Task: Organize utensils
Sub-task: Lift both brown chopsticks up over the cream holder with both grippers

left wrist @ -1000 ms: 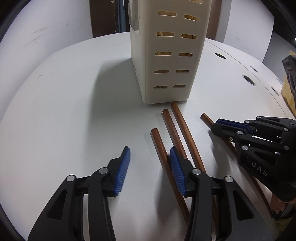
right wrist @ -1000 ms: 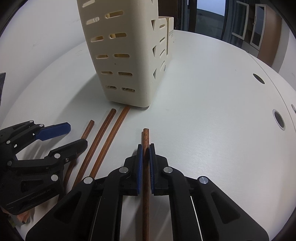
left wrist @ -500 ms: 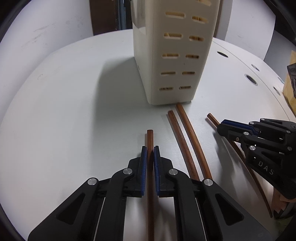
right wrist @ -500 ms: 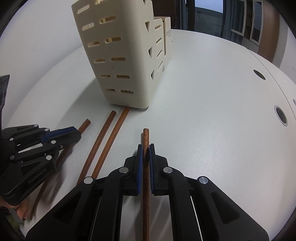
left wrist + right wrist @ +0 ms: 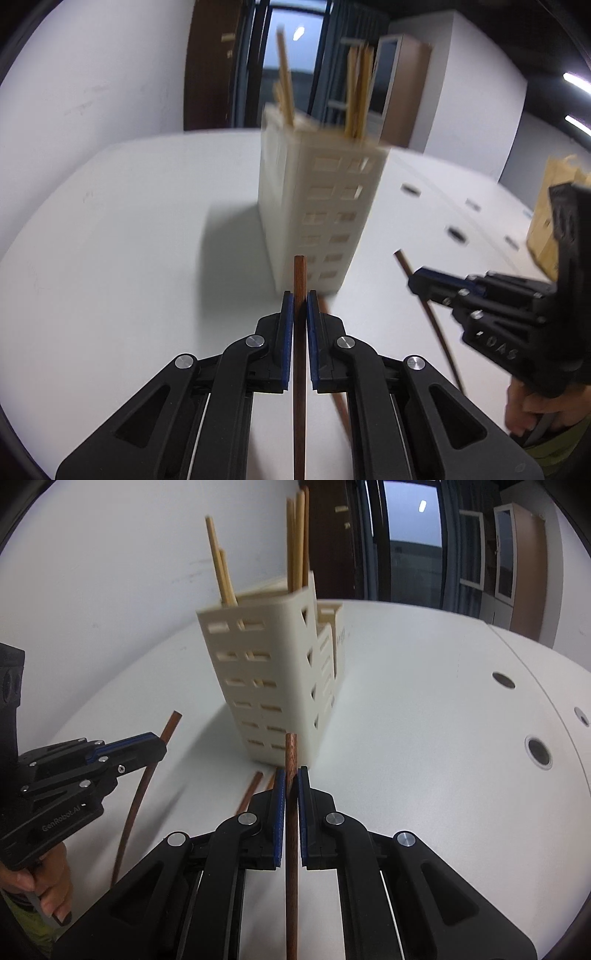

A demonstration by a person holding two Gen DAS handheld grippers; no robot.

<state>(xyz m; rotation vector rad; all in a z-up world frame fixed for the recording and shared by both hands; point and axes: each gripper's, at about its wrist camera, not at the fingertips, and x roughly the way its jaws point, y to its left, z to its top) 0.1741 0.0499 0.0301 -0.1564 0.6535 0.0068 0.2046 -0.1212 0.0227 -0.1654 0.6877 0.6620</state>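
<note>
Each hand-held gripper [image 5: 299, 295] clamps a brown chopstick [image 5: 299, 273] — tightly.

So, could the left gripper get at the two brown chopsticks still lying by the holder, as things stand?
Probably not yet: the left gripper is already shut on a brown chopstick. The two chopsticks on the table lie unobstructed, so reach is fine once its fingers are free.

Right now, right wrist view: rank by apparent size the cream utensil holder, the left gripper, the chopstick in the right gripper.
1. cream utensil holder
2. left gripper, though nearness to the camera inflates it
3. dark brown chopstick in the right gripper: long but thinnest, its lower end cut off by the frame
</note>
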